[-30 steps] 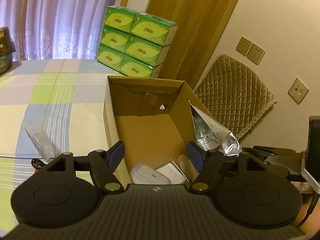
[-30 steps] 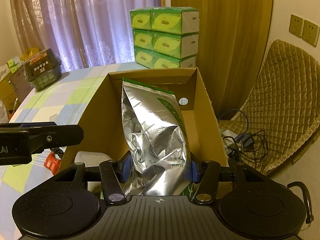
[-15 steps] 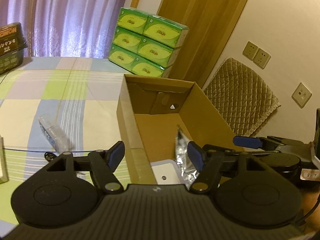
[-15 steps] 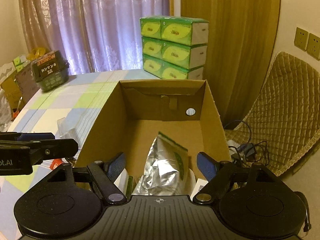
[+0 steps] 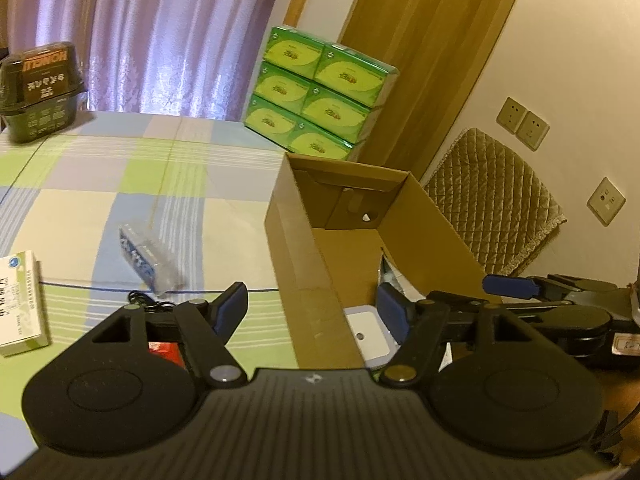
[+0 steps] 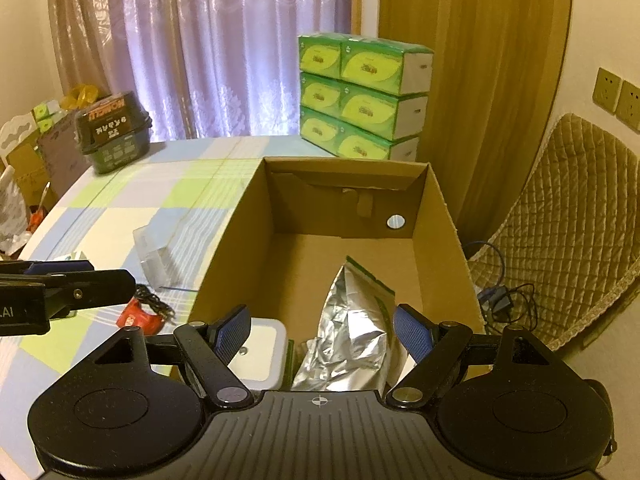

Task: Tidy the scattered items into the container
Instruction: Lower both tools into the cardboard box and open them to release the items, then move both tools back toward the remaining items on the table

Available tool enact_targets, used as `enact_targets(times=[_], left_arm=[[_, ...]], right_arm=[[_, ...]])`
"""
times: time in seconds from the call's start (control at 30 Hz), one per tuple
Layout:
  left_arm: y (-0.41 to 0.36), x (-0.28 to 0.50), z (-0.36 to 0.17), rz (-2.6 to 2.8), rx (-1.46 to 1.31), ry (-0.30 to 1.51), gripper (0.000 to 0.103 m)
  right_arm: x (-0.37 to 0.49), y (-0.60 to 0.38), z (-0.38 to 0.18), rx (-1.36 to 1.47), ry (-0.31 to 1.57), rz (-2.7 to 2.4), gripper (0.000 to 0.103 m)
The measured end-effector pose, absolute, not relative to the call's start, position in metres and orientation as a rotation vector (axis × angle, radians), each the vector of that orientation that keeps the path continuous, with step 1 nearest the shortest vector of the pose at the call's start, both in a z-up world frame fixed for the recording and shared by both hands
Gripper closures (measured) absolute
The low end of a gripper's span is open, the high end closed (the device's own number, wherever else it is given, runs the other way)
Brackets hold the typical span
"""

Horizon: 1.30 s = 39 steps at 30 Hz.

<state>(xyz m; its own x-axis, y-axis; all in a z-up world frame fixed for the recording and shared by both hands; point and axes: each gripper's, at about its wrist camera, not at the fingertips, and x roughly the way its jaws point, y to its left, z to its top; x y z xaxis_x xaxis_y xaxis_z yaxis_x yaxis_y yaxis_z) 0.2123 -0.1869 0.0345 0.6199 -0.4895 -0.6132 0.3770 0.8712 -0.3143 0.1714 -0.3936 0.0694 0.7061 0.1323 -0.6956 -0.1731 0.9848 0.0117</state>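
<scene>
I'm seeing matt brown cardboard on the box (image 6: 236, 240), crinkled shiny foil on the pouch (image 6: 352, 340) inside, and smooth white plastic on the case (image 6: 260, 350) at its nine o'clock.

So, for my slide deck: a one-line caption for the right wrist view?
Open right gripper above the cardboard box, silver foil bag lying inside.

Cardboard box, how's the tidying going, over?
Both claws open, empty: left, right. Foil bag lying inside cardboard box. Clear packet and white carton on table.
</scene>
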Motion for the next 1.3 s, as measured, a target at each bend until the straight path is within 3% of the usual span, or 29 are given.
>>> enact_targets(times=[0.6,1.3], left_arm=[[-0.086,0.171,0.031,-0.364,-0.199,0.74,0.028],[0.018,0.145,0.023,-0.198,-0.199,0.719,0.016]], right_arm=[[0.127,-0.287,0.088,-0.191,0.74,0.3,0.019],[0.108,-0.182,0.07,-0.341,0.75,0.443,0.019]])
